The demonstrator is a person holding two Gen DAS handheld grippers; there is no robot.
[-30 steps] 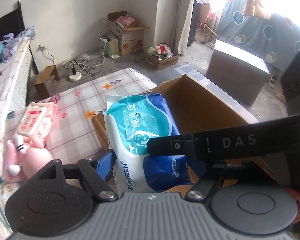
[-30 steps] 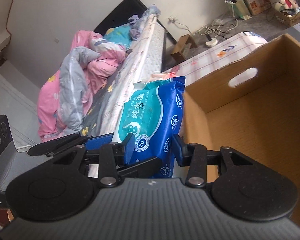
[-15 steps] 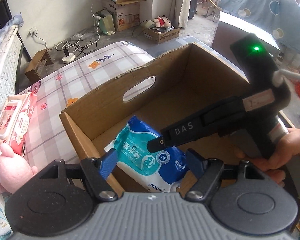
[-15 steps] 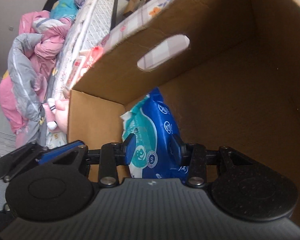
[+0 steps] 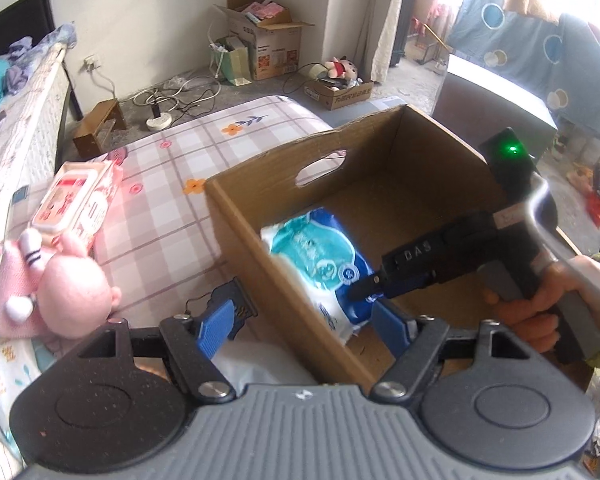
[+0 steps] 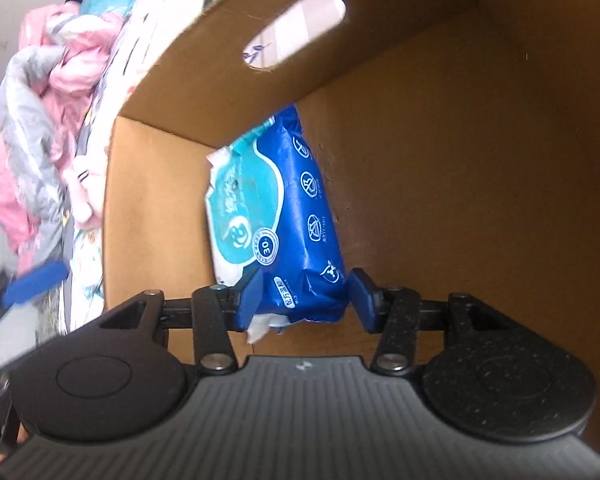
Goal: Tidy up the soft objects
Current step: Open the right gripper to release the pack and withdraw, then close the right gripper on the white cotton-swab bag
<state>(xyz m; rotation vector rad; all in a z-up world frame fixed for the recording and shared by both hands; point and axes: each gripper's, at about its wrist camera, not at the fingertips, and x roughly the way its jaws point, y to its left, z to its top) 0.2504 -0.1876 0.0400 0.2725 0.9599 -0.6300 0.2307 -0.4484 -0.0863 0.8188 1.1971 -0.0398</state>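
Note:
A blue and teal wipes pack stands on its edge inside the open cardboard box, against the box's near-left corner. My right gripper reaches down into the box, held by a hand; its jaws are opening, and both pads still touch the sides of the pack's lower end. My left gripper is open and holds nothing. It straddles the box's near wall, with one finger outside over the bedspread and the other inside.
The box sits on a checked pink bedspread. Left of it lie a pink plush rabbit, a pink wipes pack and a white pack. A bed with crumpled bedding lies further left. Boxes and cables clutter the far floor.
My right gripper has carried the blue pack from above the rim down into the box and stood it by the wall. My left gripper let go of it and dropped beside the box.

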